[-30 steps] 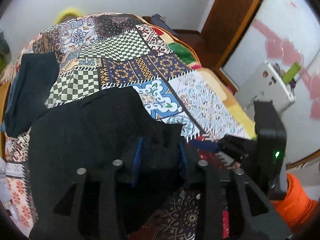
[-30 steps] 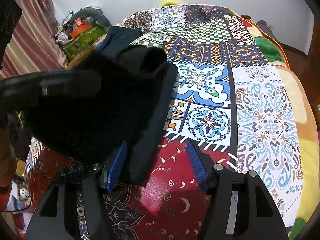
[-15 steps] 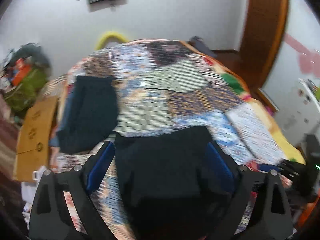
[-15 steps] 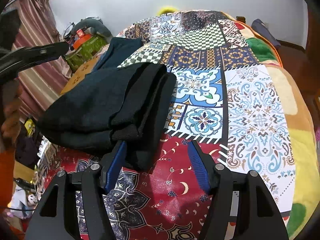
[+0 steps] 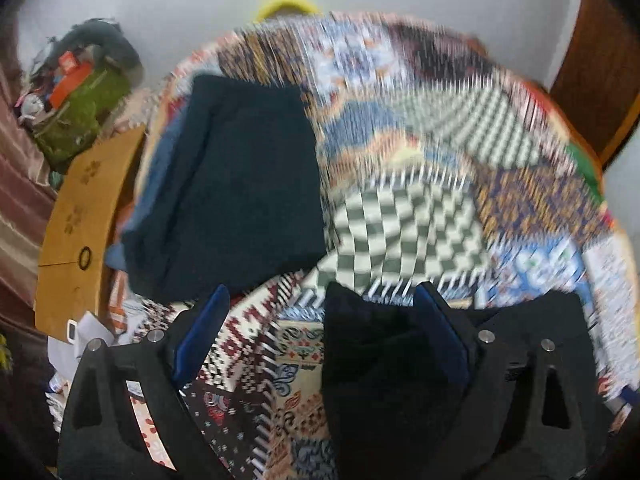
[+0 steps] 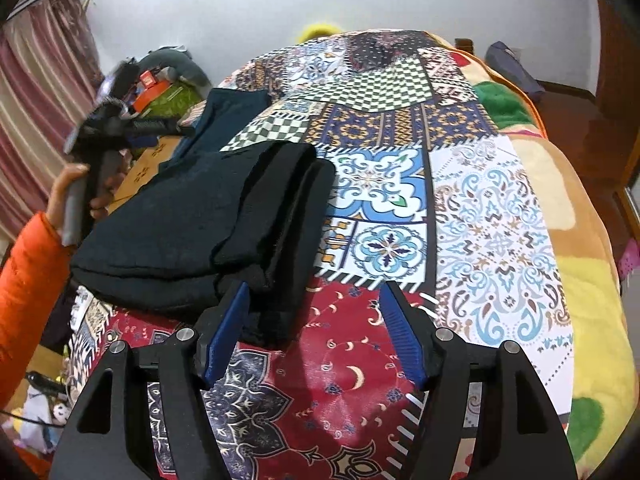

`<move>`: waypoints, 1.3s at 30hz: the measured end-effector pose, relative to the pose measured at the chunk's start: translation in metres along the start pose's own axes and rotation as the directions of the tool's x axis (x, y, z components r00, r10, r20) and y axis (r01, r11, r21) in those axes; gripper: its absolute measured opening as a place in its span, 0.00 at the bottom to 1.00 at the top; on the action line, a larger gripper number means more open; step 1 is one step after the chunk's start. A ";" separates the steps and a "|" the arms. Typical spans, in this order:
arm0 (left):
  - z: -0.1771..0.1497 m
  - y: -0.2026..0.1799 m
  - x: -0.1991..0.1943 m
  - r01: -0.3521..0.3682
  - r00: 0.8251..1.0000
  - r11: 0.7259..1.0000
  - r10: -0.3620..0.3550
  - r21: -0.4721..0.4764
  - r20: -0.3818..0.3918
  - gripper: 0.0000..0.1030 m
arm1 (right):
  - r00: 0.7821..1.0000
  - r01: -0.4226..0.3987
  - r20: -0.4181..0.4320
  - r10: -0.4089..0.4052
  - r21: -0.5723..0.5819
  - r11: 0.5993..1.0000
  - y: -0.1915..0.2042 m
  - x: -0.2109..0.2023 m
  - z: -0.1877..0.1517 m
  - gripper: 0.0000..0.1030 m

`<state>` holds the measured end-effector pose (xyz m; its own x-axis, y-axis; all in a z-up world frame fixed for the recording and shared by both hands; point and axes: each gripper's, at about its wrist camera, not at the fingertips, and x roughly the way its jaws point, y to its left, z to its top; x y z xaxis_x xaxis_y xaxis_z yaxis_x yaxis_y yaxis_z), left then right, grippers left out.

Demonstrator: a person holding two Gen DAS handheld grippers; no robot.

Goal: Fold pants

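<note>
Since a second ago the left gripper (image 5: 320, 344) has let go of the black folded pants (image 6: 208, 232) and swung out toward the left side of the bed; its blue pads (image 5: 200, 336) now stand wide apart with nothing pressed between them (only a corner of the pants shows by the right pad). The right gripper (image 6: 314, 332) sits low over the red patch of the patchwork bed cover (image 6: 480, 220), and its jaws are opening; the near edge of the pants lies between them, but the pads do not squeeze it. The pants lie in a thick pile on the left half of the bed. To the right the cover is bare and roomy. Farther back lies a dark blue folded cloth (image 5: 240, 184), near the bed's left edge. Past that edge is a brown cardboard sheet (image 5: 84, 216). A hand (image 6: 76, 196) in an orange sleeve (image 6: 28, 280) holds the left gripper up and tipped down.
</note>
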<state>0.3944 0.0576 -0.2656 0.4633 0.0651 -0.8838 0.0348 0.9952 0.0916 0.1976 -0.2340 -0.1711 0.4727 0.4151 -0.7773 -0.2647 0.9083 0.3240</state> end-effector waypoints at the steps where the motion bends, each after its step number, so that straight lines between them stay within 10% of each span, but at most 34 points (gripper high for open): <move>1: -0.003 -0.004 0.010 -0.015 0.999 1.000 0.016 0.020 -0.032 0.91 | 1.000 0.001 -0.001 -0.001 0.010 1.000 -0.002 0.000 0.000 0.62; 10: -0.050 0.006 0.013 -0.070 0.996 0.989 0.076 0.134 -0.041 0.93 | 0.999 0.029 0.018 -0.029 0.018 0.999 -0.007 -0.012 0.001 0.62; 25: -0.168 0.053 -0.079 0.038 0.999 0.997 -0.041 -0.074 -0.035 0.93 | 0.999 0.001 0.052 0.003 -0.074 0.997 0.020 -0.023 0.003 0.62; 39: -0.167 0.037 -0.144 0.111 0.985 0.993 -0.104 -0.051 0.135 0.91 | 0.998 -0.028 0.058 0.037 -0.144 0.989 0.035 -0.011 0.024 0.62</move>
<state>0.1811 0.0972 -0.2115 0.5729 -0.0488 -0.8182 0.0413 0.9987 -0.0307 0.2035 -0.2055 -0.1379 0.5103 0.4505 -0.7326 -0.3963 0.8792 0.2646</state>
